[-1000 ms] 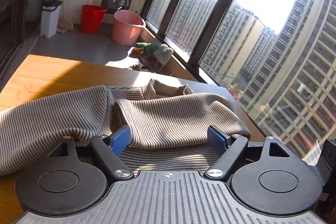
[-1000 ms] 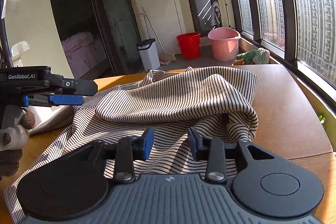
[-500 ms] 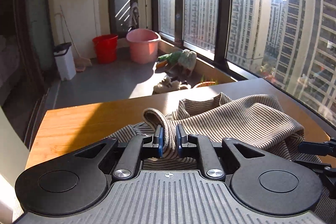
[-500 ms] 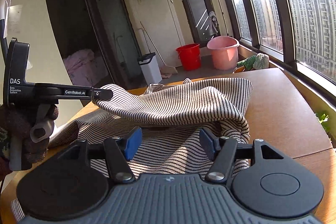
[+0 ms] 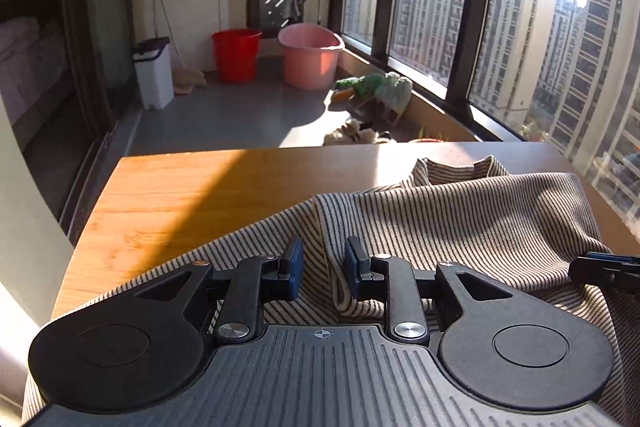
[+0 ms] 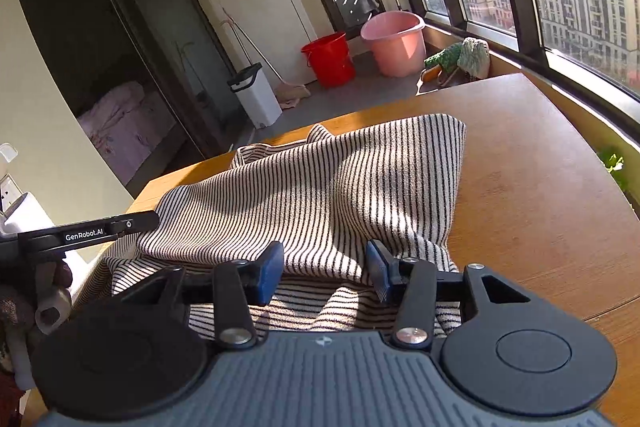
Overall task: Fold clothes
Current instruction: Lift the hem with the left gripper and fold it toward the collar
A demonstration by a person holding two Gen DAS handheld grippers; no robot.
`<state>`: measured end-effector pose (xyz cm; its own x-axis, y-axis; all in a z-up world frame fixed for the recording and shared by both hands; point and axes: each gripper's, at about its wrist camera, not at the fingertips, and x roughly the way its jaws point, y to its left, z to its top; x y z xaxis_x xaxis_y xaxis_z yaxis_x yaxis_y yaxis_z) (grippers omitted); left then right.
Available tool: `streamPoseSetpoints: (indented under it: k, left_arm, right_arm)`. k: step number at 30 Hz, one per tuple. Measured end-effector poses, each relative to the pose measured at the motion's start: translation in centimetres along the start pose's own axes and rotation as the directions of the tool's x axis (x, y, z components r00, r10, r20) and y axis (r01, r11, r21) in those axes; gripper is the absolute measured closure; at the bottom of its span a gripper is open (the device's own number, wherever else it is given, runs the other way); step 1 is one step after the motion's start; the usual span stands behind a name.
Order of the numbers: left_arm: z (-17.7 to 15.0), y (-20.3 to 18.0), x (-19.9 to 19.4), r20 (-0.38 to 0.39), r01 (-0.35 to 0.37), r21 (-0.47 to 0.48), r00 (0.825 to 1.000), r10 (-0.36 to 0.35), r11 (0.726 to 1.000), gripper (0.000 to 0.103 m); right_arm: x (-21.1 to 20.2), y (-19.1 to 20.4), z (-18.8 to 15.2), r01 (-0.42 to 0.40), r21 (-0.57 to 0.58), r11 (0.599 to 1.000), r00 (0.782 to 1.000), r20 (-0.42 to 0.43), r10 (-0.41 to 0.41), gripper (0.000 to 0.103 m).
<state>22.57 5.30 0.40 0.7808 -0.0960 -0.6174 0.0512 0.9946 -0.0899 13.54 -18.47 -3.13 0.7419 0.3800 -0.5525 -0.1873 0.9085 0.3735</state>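
Note:
A beige black-striped shirt (image 5: 460, 219) lies folded over itself on the wooden table (image 5: 192, 195); it also shows in the right wrist view (image 6: 320, 187). My left gripper (image 5: 322, 263) is open, its blue pads either side of a raised fold of the shirt without pinching it. My right gripper (image 6: 324, 267) is open, low over the shirt's near edge, with cloth between the pads. The left gripper shows at the left of the right wrist view (image 6: 88, 233); the right gripper's tip shows at the right edge of the left wrist view (image 5: 604, 267).
A red bucket (image 5: 236, 55), a pink tub (image 5: 310, 55) and a white bin (image 5: 154, 73) stand on the floor beyond the table. Soft toys (image 5: 376, 91) lie by the windows. The table's far edge (image 5: 280, 151) and right edge (image 6: 600, 163) are near.
My left gripper, shut on a shirt fold half a second ago, has opened and let it go. The lifted fold now lies lower on the table. My right gripper stayed open.

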Motion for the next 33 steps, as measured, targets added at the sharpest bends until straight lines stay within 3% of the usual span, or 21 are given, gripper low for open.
streamPoseSetpoints:
  k: [1, 3, 4, 6, 10, 12, 14, 18, 20, 25, 28, 30, 31, 33]
  left_arm:
    - [-0.1, 0.9, -0.9, -0.005, 0.014, -0.047, 1.000, -0.015, 0.999, 0.072]
    - [-0.5, 3.0, -2.8, -0.019, 0.061, -0.150, 0.998, -0.065, 0.987, 0.060]
    - [-1.0, 4.3, -3.9, -0.024, 0.089, -0.214, 0.995, -0.096, 0.973, 0.051]
    - [-2.4, 6.7, -6.1, -0.022, 0.133, -0.338, 0.989, -0.149, 0.932, 0.044]
    - [-5.3, 11.3, -8.9, -0.005, 0.166, -0.569, 0.979, -0.205, 0.806, 0.038]
    - [-6.7, 13.1, -9.9, 0.014, 0.155, -0.646, 0.981, -0.191, 0.747, 0.037]
    - [-8.1, 14.7, -10.6, 0.032, 0.136, -0.707, 0.987, -0.160, 0.694, 0.036]
    - [-9.7, 16.9, -10.3, 0.039, 0.113, -0.805, 0.990, -0.138, 0.582, 0.036]
    - [-10.0, 17.3, -9.5, 0.037, 0.112, -0.839, 0.988, -0.148, 0.533, 0.036]
    - [-10.3, 16.8, -7.6, 0.043, 0.103, -0.883, 0.989, -0.139, 0.458, 0.041]
    - [-10.9, 16.5, -7.4, 0.060, 0.097, -0.918, 0.992, -0.107, 0.385, 0.040]
    - [-11.3, 16.3, -7.4, 0.076, 0.103, -0.929, 0.993, -0.090, 0.356, 0.041]
    - [-11.5, 16.3, -7.3, 0.080, 0.104, -0.932, 0.993, -0.083, 0.347, 0.044]
    - [-11.6, 16.5, -6.8, 0.076, 0.095, -0.937, 0.995, -0.070, 0.337, 0.060]
  right_arm:
    - [-0.1, 0.3, -0.1, 0.009, -0.020, 1.000, 1.000, 0.004, -0.009, 0.055]
    - [-0.8, 1.1, -0.7, 0.014, -0.055, 0.998, 1.000, 0.018, -0.013, 0.047]
    - [-1.2, 1.6, -0.9, 0.014, -0.066, 0.998, 1.000, 0.024, -0.012, 0.039]
    - [-2.7, 2.3, -1.3, -0.049, -0.070, 0.996, 0.998, 0.030, 0.051, 0.028]
    - [-5.0, 3.2, -2.6, -0.245, -0.033, 0.969, 0.968, 0.046, 0.246, 0.017]
    - [-5.4, 3.5, -3.6, -0.304, -0.027, 0.952, 0.951, 0.059, 0.305, 0.014]
    - [-5.1, 3.6, -4.4, -0.310, -0.034, 0.950, 0.949, 0.054, 0.311, 0.013]
    - [-4.3, 3.6, -5.2, -0.307, -0.016, 0.952, 0.951, 0.024, 0.307, 0.013]
    - [-4.1, 3.5, -5.2, -0.314, 0.001, 0.950, 0.949, 0.020, 0.314, 0.007]
    - [-4.1, 2.8, -5.3, -0.326, 0.032, 0.945, 0.945, 0.027, 0.326, 0.005]
    - [-4.2, 2.7, -5.4, -0.329, 0.031, 0.944, 0.944, 0.029, 0.328, 0.003]
    - [-4.2, 2.7, -5.4, -0.330, 0.029, 0.943, 0.944, 0.031, 0.329, 0.003]
    - [-4.1, 2.8, -5.4, -0.333, 0.031, 0.942, 0.943, 0.032, 0.332, 0.002]
    - [-3.9, 2.7, -5.4, -0.340, 0.044, 0.939, 0.940, 0.031, 0.339, 0.001]
